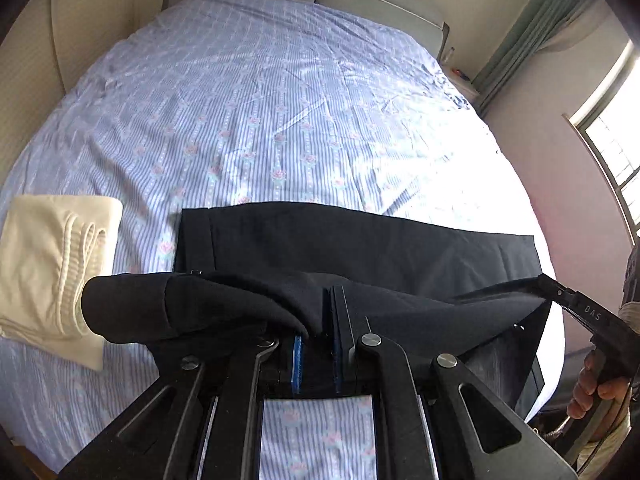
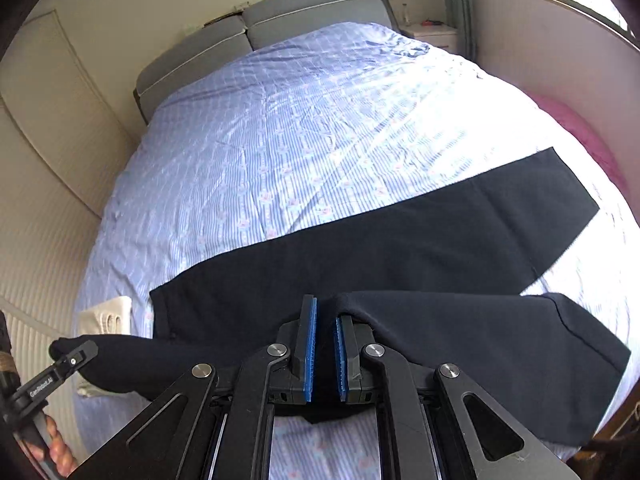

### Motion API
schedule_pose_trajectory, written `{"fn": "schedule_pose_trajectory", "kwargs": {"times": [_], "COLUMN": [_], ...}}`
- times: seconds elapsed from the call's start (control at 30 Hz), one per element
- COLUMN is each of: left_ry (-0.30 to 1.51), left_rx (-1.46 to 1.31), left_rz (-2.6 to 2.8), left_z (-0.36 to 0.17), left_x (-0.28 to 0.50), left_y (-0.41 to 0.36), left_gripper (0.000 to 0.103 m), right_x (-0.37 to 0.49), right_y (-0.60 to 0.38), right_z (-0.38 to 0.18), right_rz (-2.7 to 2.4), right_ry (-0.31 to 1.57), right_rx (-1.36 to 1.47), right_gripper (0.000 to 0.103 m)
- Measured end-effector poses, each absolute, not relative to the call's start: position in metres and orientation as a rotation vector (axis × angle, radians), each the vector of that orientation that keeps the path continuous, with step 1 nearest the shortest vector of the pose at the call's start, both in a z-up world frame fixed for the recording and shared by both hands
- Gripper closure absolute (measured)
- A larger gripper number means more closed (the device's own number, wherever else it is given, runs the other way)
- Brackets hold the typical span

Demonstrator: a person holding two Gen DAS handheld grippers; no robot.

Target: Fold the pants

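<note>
Black pants [image 2: 400,240] lie flat across the striped bed [image 2: 280,140], near edge lifted. My left tongs [image 1: 316,344] and right tongs [image 2: 326,348] each pinch that raised fabric.

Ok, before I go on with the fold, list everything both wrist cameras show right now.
pants: one, black, across the bed's near part, near edge lifted
folded cloth: one, cream, on the sheet left of the pants
bed sheet: one, blue striped with pink flowers, covering the bed
headboard: one, grey, far end
nightstand: one, pale, far right corner
window: one, bright, right wall
left gripper: black, blue pads, shut on the pants' edge
right gripper: black, blue pads, gap between pads, cloth over one finger
</note>
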State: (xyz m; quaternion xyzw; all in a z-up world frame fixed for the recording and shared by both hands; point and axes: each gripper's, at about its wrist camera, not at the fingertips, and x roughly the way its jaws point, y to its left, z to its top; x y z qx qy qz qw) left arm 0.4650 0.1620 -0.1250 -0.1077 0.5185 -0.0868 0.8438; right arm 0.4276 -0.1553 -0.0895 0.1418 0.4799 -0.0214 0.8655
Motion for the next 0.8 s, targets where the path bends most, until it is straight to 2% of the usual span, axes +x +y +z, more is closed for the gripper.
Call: {"fn": "schedule_pose_trajectory", "kwargs": {"times": [0.23, 0.5, 0.6, 0.67, 0.7, 0.73, 0.8], "left_ry": [1.194, 1.329, 1.398, 1.414, 1.395, 1.359, 1.293], "left_rx": [-0.198, -0.180, -0.171, -0.139, -0.120, -0.111, -0.125], "left_rz": [-0.078, 0.018, 0.054, 0.069, 0.080, 0.091, 0.098], "left_z": [-0.185, -0.245, -0.261, -0.263, -0.259, -0.251, -0.231], "left_x": [0.562, 0.612, 0.624, 0.628, 0.628, 0.627, 0.622], "left_y": [0.164, 0.165, 0.162, 0.159, 0.159, 0.159, 0.160], "left_gripper": [0.090, 0.090, 0.085, 0.075, 0.054, 0.035, 0.030], "right_x": [0.530, 0.609, 0.627, 0.633, 0.634, 0.633, 0.629], "right_y": [-0.149, -0.139, -0.131, -0.128, -0.129, -0.129, -0.125], "right_z": [-0.138, -0.212, -0.230, -0.237, -0.237, -0.234, -0.224], "right_rz": [0.035, 0.084, 0.091, 0.098, 0.117, 0.135, 0.151], "right_ry": [1.092, 1.233, 1.283, 1.317, 1.323, 1.321, 1.306], "right_rx": [0.219, 0.170, 0.132, 0.133, 0.162, 0.188, 0.195], "right_gripper": [0.093, 0.093, 0.090, 0.075, 0.059, 0.049, 0.046]}}
